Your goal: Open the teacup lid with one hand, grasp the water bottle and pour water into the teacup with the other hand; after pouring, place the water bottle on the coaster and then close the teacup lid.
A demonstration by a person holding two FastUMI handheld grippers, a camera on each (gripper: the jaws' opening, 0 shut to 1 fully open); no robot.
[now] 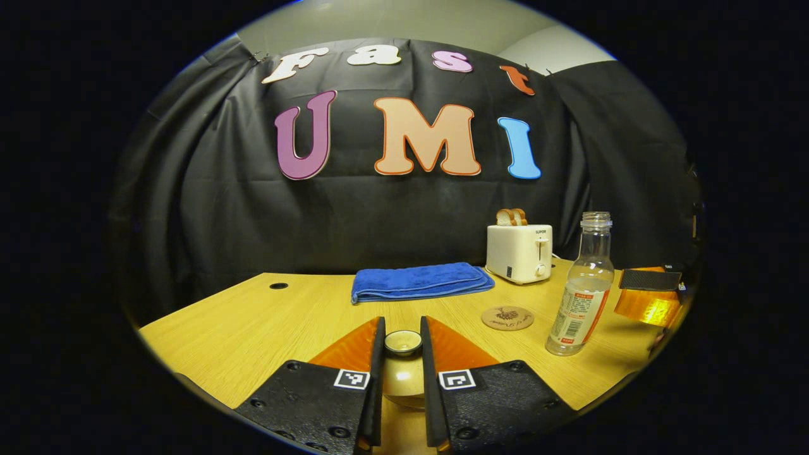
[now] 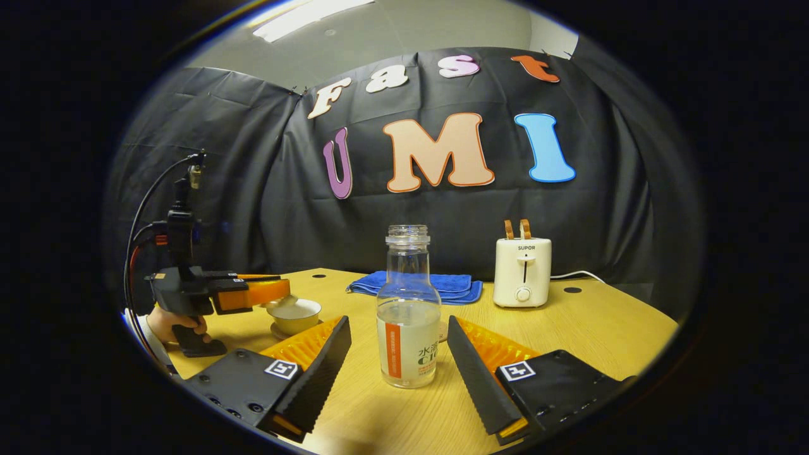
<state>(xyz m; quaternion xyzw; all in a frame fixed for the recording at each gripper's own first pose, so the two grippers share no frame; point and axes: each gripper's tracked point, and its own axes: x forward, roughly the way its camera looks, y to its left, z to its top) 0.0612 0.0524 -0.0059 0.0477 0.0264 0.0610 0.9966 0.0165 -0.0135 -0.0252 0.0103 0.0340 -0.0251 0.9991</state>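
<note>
Left gripper (image 1: 402,354): fingers drawn narrow, closed on the knob of the teacup lid (image 1: 403,342) at the bottom centre of the left gripper view; the lid's pale dome is seen between the fingers. In the right gripper view the same gripper (image 2: 268,292) is seen at centre left, held by a hand (image 2: 169,323), with the lid apparently raised and tilted just above the teacup (image 2: 294,315), whose white interior is exposed; the lid step is judged done or nearly so. Right gripper (image 2: 399,354): fingers spread wide, one on each side of the water bottle (image 2: 408,316) at the bottom centre of its own view, not touching it; the grasp is not yet made. The bottle is found upright, uncapped, part filled, standing on the table (image 1: 240,322); in the left gripper view it (image 1: 583,287) is placed at lower right, just beside the coaster (image 1: 507,318), which lies bare. Remaining, by judgement: grasping, pouring, setting the bottle on the coaster, closing the lid. Also recorded at the back of the table: folded blue towel (image 1: 420,281); toaster (image 1: 519,253) holding bread slices.
</note>
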